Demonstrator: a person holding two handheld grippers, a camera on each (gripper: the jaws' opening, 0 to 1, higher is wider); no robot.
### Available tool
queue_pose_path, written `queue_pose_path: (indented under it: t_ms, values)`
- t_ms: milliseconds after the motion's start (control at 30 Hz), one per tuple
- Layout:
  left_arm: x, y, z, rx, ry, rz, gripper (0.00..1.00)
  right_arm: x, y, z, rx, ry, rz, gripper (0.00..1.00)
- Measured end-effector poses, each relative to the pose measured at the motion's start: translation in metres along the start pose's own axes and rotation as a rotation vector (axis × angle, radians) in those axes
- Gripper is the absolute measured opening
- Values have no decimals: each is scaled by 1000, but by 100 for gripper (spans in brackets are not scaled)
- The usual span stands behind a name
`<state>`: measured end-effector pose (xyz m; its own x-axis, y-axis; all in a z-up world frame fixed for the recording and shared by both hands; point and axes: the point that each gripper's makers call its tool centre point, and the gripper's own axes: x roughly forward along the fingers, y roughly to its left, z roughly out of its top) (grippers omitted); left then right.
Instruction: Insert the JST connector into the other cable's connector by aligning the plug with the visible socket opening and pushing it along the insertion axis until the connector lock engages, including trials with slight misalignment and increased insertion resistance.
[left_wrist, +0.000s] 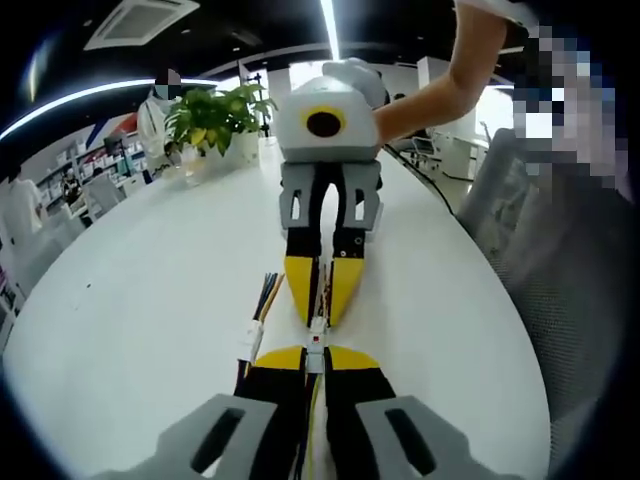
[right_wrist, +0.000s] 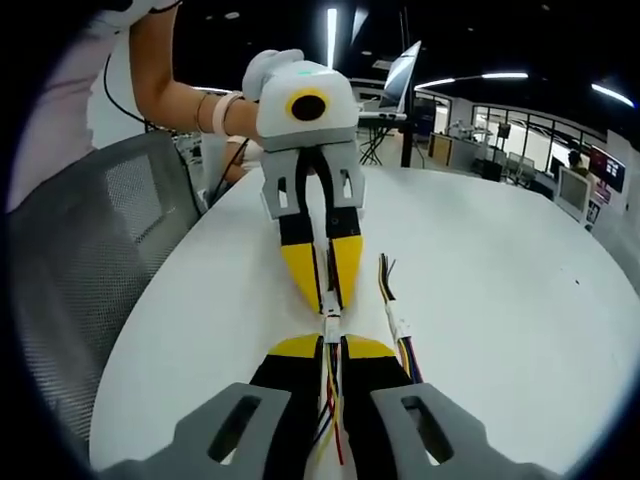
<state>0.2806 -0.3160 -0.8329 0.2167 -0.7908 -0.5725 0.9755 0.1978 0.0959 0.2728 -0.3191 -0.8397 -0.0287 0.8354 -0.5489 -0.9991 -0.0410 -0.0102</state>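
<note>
On the white table (left_wrist: 140, 300) my two grippers meet tip to tip. My left gripper (left_wrist: 316, 352) is shut on a cable with yellowish wires, and its white connector (left_wrist: 316, 337) juts out in front. Facing it, my right gripper (left_wrist: 320, 315) is shut on the other cable. In the right gripper view, my right gripper (right_wrist: 331, 345) clamps red, blue and yellow wires, and the small white connectors (right_wrist: 331, 325) touch between it and my left gripper (right_wrist: 328, 305). Whether the plug is seated I cannot tell.
A spare cable (left_wrist: 255, 320) with a white connector and coloured wires lies beside the jaws, also the spare cable (right_wrist: 400, 322). A potted plant (left_wrist: 215, 115) stands at the table's far end. A grey mesh chair (right_wrist: 90, 270) flanks the table edge. A person's forearm (left_wrist: 440, 85) holds the facing gripper.
</note>
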Motion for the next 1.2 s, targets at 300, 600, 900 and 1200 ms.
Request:
queue_pose_path:
  t_ms: [300,600,900,1200]
  values:
    - [3,0,-1,55,48,-30,0,2,-1,-4,-6,26,6,4]
    - [3,-2,4,66,45,-41,0,4,-2,-5,-9,39,7,4]
    - [2,-3,4,80,35,-51,0,3,-1,-1,-9,29,12,4]
    - [3,0,0,86,50,-35,0,4,-5,5,2,2,2,4]
